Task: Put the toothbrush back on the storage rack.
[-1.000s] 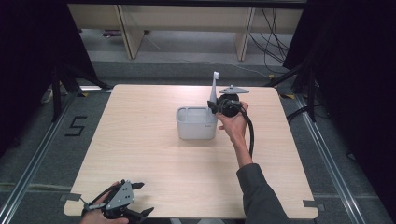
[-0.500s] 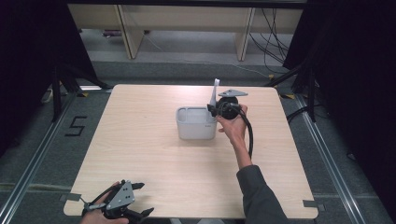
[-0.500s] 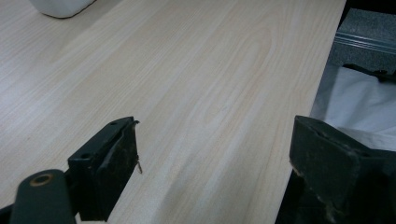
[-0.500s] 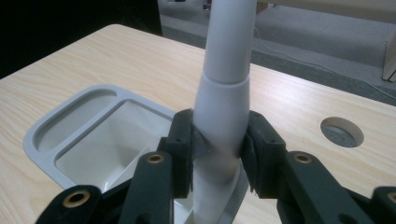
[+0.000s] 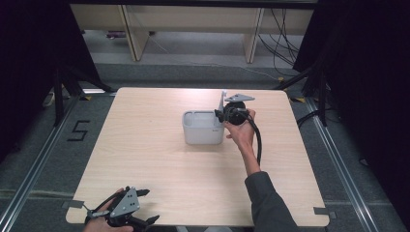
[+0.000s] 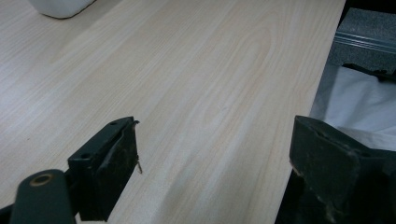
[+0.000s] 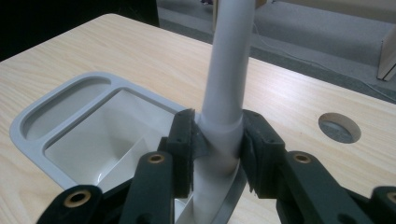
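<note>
Right gripper (image 7: 217, 140) is clamped on a white handle (image 7: 229, 70), upright at the right edge of the grey bin (image 5: 203, 128), mid-table. Step in hand looks like seating the handled tool in the bin or drawing it out; I cannot tell which. Next move needs a straight vertical path past the rim. Left gripper (image 6: 215, 154) rests released at the table (image 5: 145, 145) near edge, well apart. Open room all round.
</note>
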Available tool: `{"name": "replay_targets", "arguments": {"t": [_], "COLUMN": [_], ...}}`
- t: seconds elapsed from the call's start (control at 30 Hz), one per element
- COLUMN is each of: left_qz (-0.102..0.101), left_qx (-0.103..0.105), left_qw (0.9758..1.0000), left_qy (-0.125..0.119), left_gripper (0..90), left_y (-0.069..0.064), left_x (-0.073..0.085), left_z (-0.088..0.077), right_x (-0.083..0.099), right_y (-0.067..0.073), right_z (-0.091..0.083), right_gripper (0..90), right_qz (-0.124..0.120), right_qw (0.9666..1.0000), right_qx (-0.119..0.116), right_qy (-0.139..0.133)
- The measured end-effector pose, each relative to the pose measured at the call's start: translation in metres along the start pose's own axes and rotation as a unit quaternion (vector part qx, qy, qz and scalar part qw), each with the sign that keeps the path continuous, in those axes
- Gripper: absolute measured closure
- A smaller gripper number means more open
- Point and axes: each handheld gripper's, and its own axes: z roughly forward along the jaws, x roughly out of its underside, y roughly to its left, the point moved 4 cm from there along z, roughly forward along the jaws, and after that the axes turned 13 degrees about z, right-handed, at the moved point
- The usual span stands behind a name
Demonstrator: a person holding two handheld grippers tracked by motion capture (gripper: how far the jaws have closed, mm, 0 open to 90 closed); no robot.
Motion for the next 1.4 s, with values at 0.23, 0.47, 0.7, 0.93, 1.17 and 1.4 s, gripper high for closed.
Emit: {"name": "replay_targets", "arguments": {"t": [0.23,0.47,0.7,0.93,1.17,1.4], "left_qz": [0.000,-0.007,-0.006,-0.007,-0.005,-0.009], "left_qx": [0.000,-0.007,-0.008,-0.009,0.001,0.001], "left_qw": [1.0000,0.9999,0.9999,0.9999,1.0000,0.9999], "left_qy": [0.000,-0.010,-0.009,-0.010,-0.004,-0.007], "left_gripper": [14.8,14.8,14.8,14.8,14.8,14.8], "left_y": [0.000,-0.002,-0.001,-0.001,-0.001,-0.002], "left_x": [0.000,-0.001,0.000,0.000,0.000,0.000], "left_z": [0.000,0.002,0.002,0.002,0.001,0.002], "right_x": [-0.001,-0.002,-0.001,0.000,0.001,0.002], "right_y": [0.004,0.004,0.005,0.006,0.007,0.010], "right_z": [-0.005,-0.011,-0.020,-0.028,-0.036,-0.043], "right_gripper": [60.2,49.6,45.0,42.9,42.3,40.7], "right_qz": [0.002,-0.004,0.009,0.010,0.001,0.014], "right_qw": [1.0000,0.9999,0.9996,0.9995,0.9995,0.9992], "right_qx": [-0.003,-0.011,-0.015,-0.020,-0.022,-0.029], "right_qy": [0.003,-0.008,-0.020,-0.023,-0.023,-0.025]}}
